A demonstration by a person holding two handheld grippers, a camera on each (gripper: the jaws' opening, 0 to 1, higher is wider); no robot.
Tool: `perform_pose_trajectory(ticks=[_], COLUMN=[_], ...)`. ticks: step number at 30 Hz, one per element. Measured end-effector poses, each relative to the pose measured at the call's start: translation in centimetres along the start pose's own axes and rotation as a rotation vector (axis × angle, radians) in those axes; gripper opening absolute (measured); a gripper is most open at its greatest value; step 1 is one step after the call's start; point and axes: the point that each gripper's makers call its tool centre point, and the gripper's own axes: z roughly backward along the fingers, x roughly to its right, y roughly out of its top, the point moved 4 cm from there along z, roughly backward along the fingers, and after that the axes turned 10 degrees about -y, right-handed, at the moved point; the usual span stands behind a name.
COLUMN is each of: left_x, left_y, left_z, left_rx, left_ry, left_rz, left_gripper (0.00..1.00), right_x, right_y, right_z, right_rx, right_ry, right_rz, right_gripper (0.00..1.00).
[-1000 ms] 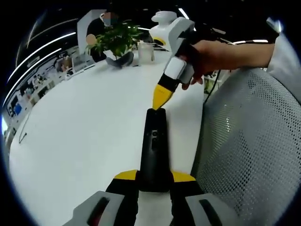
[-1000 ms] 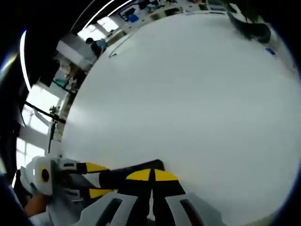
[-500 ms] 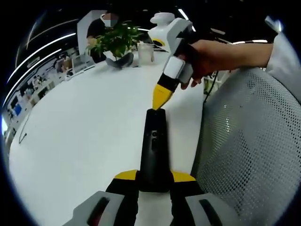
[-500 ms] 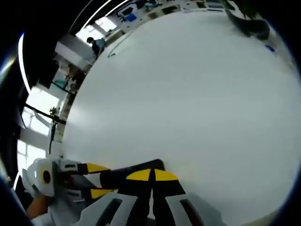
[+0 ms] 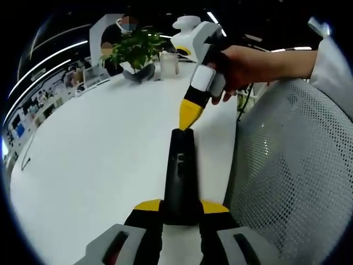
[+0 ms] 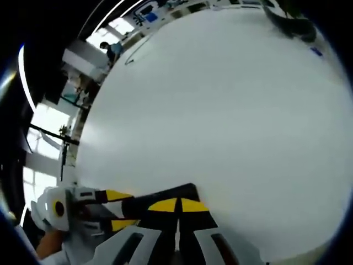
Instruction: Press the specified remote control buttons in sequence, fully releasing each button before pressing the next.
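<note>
Left gripper view. The left gripper [image 5: 181,212] is clenched on the near end of a black remote control [image 5: 180,174]; its yellow-tipped jaws press against the two long sides. The remote points away along the white table [image 5: 99,149], close to the table's right edge, with a small button cluster visible on its upper face. The right gripper [image 5: 187,126], held in a person's hand [image 5: 248,66], comes down from above with its yellow jaws pressed together into one point; that point meets the far end of the remote. A potted plant [image 5: 135,52] and a clear cup [image 5: 168,62] stand near the far edge of the table. A grey mesh chair back [image 5: 292,176] stands just beside the right edge.

Right gripper view. The right gripper [image 6: 177,205] shows both yellow tips touching each other, nothing between them, set against the dark end of the remote control [image 6: 160,199]. The left gripper [image 6: 113,210] enters from the left, its jaws flanking the remote. The white table [image 6: 220,110] spreads beyond, with the plant's pot [image 6: 292,25] near its far edge.
</note>
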Motion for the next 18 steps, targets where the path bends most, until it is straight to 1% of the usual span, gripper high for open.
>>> perform_pose_trajectory(ticks=[5, 7, 13, 14, 15, 18], left_x=[0.15, 0.1, 0.08, 0.08, 0.09, 0.11], left_y=[0.06, 0.05, 0.02, 0.02, 0.03, 0.04], left_z=[-0.11, -0.12, -0.09, -0.09, -0.1, -0.11], left_rx=[0.001, 0.0, 0.001, 0.002, 0.002, 0.001], left_ry=[-0.007, -0.008, -0.007, -0.007, -0.008, -0.006], left_rz=[-0.009, -0.008, -0.007, -0.007, -0.006, -0.005], left_gripper=[0.24, 0.24, 0.24, 0.24, 0.24, 0.24], right_x=[-0.14, 0.07, -0.02, -0.08, -0.15, -0.24], right_y=[-0.13, -0.35, -0.29, -0.3, -0.32, -0.39], right_z=[-0.12, -0.34, -0.21, -0.2, -0.17, -0.26], right_rx=[-0.015, -0.034, -0.026, -0.024, -0.011, 0.0], right_ry=[0.012, -0.003, 0.008, 0.004, -0.008, -0.022], right_rz=[-0.003, 0.0, -0.005, 0.007, 0.04, 0.07], right_gripper=[0.0, 0.0, 0.0, 0.0, 0.0, 0.0])
